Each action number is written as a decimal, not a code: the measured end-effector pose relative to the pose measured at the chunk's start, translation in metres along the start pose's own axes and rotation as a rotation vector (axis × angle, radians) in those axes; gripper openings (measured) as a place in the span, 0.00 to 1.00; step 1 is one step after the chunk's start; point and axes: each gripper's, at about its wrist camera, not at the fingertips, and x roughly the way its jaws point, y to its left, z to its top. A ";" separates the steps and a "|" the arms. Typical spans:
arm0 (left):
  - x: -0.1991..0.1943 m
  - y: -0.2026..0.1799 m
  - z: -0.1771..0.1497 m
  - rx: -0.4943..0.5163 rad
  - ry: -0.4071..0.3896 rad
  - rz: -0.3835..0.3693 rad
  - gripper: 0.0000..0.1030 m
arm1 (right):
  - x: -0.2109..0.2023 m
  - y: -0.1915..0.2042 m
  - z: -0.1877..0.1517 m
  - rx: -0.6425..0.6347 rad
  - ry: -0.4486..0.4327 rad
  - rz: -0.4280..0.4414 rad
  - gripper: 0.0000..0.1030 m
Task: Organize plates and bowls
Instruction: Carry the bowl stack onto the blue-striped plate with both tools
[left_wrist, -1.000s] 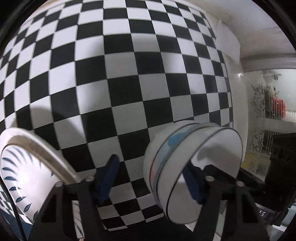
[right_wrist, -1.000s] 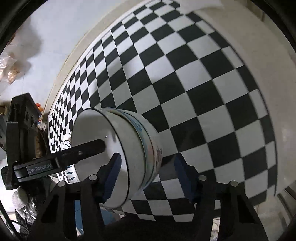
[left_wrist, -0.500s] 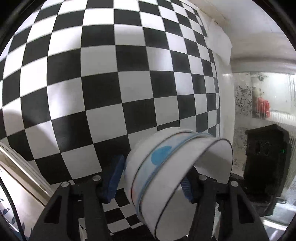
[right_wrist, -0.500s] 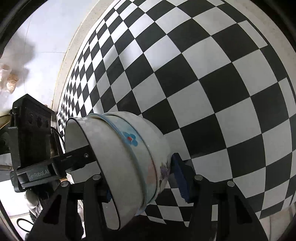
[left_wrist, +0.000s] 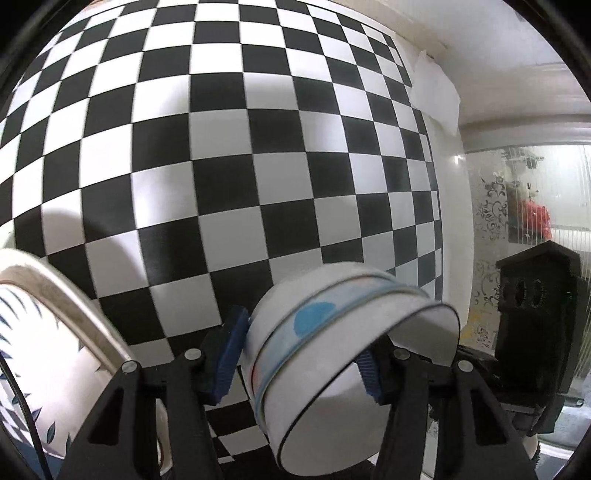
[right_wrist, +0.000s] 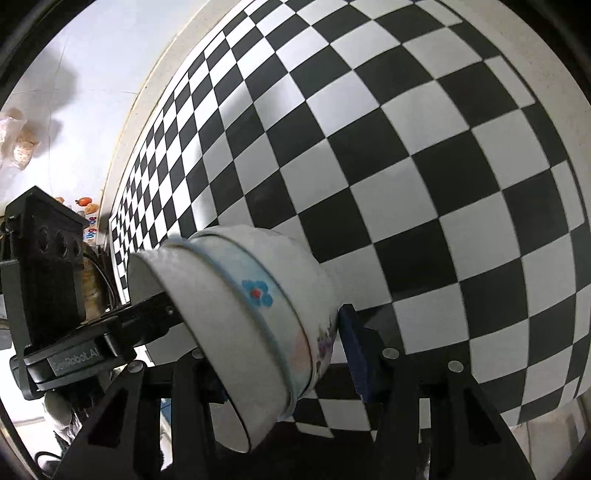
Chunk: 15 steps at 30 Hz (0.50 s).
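Note:
Two white bowls with blue flower marks, nested one in the other (left_wrist: 332, 354), are held on their side above the checkered table. Both grippers grip the stack from opposite sides. My left gripper (left_wrist: 301, 354) has one blue pad on the bowls' base and the other inside the rim. My right gripper (right_wrist: 284, 354) is set the same way on the same stack (right_wrist: 258, 314). A white plate with blue leaf marks (left_wrist: 40, 354) lies at the lower left of the left wrist view.
The black-and-white checkered tablecloth (left_wrist: 221, 166) fills both views. A white wall and a patterned glass door (left_wrist: 517, 221) stand beyond the table's right edge. The other gripper's black body shows in each view (right_wrist: 44, 266).
The nested bowls have tilted and shifted in both views as both grippers moved together over the table. The leaf plate is back in the left view. The grips have not changed.

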 end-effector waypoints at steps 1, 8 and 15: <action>-0.002 0.000 -0.001 0.001 0.001 0.006 0.50 | 0.001 0.001 -0.001 0.011 0.006 0.011 0.49; -0.010 0.003 -0.008 -0.010 0.006 0.025 0.50 | 0.007 -0.002 -0.009 0.051 0.045 0.046 0.49; -0.034 0.008 -0.016 -0.020 -0.017 0.041 0.50 | 0.003 0.024 -0.012 0.020 0.067 0.048 0.49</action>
